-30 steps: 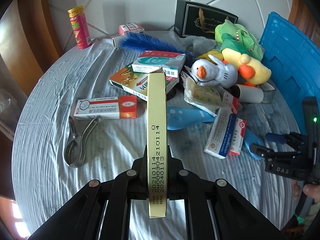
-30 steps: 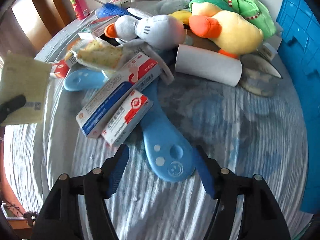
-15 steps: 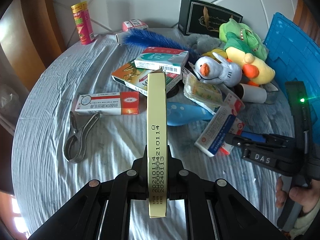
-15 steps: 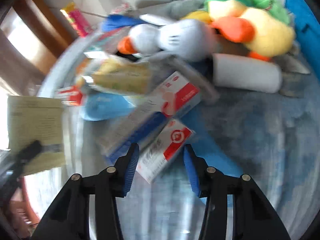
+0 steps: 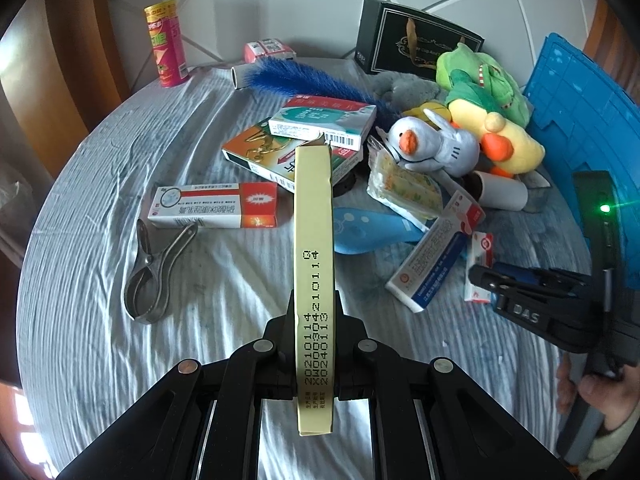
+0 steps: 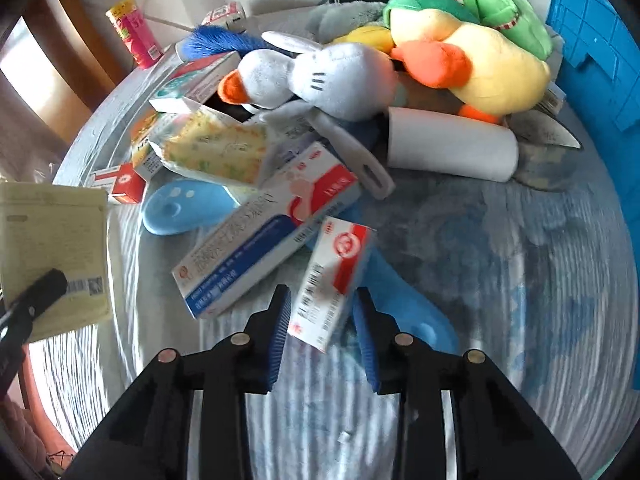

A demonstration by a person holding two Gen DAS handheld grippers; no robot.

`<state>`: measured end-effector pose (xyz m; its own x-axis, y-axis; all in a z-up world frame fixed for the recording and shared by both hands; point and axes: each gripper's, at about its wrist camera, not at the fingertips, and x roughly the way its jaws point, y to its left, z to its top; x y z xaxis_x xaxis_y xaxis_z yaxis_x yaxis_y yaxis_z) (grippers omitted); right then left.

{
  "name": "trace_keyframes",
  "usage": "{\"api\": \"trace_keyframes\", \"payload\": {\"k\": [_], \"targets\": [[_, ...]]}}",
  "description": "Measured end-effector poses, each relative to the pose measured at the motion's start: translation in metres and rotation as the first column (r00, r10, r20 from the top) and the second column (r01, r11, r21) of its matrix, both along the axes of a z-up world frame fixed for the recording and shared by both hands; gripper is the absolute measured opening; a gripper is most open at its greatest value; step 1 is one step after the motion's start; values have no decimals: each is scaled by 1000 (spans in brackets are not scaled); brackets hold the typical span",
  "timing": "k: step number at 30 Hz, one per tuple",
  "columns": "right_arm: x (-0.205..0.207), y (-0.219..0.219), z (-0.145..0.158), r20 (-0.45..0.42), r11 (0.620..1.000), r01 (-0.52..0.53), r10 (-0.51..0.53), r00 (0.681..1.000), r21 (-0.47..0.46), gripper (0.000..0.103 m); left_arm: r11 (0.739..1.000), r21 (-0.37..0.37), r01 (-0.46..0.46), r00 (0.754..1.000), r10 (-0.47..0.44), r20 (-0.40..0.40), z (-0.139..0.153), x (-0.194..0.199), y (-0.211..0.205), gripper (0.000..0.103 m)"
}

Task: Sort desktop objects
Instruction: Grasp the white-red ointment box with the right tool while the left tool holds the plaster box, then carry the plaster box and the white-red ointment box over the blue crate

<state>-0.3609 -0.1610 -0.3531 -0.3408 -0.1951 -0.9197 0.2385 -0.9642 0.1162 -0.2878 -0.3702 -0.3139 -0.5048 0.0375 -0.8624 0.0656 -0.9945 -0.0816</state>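
Your left gripper [image 5: 314, 316] is clamped on a pale yellow box [image 5: 314, 264], held edge-up with its printed date codes facing you. Past it, on the cloth-covered tabletop [image 5: 100, 240], a red-and-white medicine box [image 5: 214, 210] lies flat with a metal clip [image 5: 154, 272] just beside it, nearer you. Your right gripper [image 5: 486, 278] reaches in from the right edge, its blue-padded fingers [image 5: 520, 270] around a small red-and-white box [image 5: 478, 266] that stands on edge beside a blue-and-white box [image 5: 434, 260]. Plush toys sit piled toward the far right, a pink can [image 5: 166, 44] at the far left edge.
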Motion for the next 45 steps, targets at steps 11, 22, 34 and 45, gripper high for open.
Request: {"api": "trace_keyframes", "payload": {"k": [11,22,34,45], "targets": [[1,-17,-3,-28,996,2,1,1000,94,29,1000,10,-5,1000,5,0,-2,3,-4,10],[25,-6,18,-92,995,-37,45,995,88,28,1000,4,2,999,-1,-40,9,-3,8,10],[65,7,100,-257,996,-89,79,963,-29,28,999,-30,16,989,-21,-145,60,18,58,10],[116,32,177,-441,977,-202,153,884,-66,28,997,-73,-16,965,-4,-262,122,62,93,10]]}}
